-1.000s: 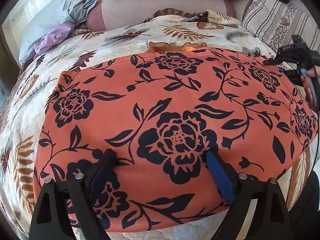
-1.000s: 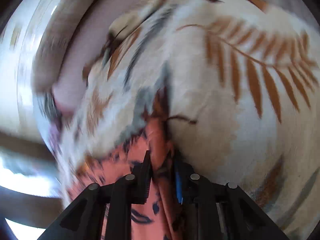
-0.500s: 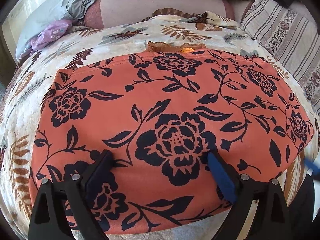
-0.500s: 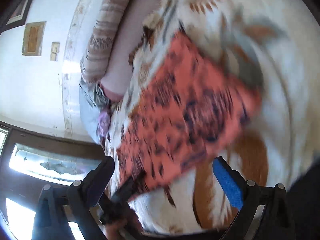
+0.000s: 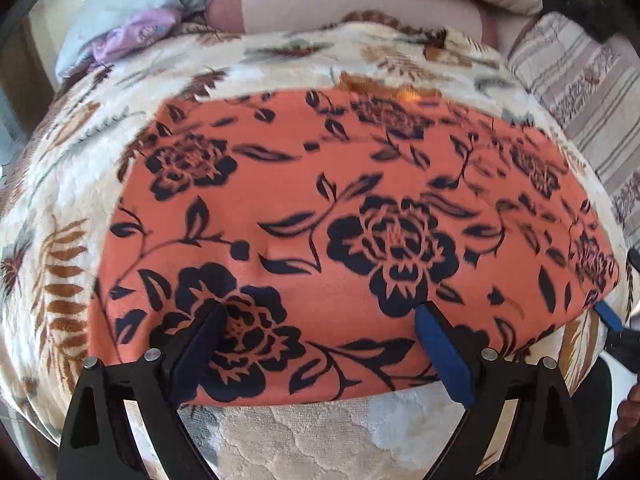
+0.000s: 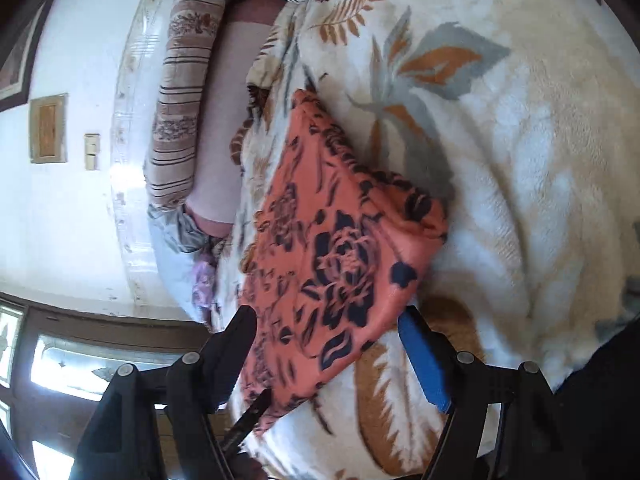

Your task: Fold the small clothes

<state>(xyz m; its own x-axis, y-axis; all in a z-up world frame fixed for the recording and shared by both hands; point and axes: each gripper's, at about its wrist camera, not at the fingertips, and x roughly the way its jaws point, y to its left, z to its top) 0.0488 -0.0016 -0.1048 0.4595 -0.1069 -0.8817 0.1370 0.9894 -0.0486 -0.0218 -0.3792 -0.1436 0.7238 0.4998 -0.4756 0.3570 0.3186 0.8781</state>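
- Since the orange floral garment (image 6: 340, 256) was released a second ago, the right hand-held gripper (image 6: 328, 344) is seen spread, just before it.
- The left hand-held gripper (image 5: 316, 328) is held spread above the near hem; another fold is likely due.

We find no legible text, label, brand, number or sign in either view. The orange garment (image 5: 352, 216) carries only a dark floral print, and the blanket (image 6: 520, 160) only leaf motifs. The framed item on the wall (image 6: 48, 128) is too small and blurred for us to read.
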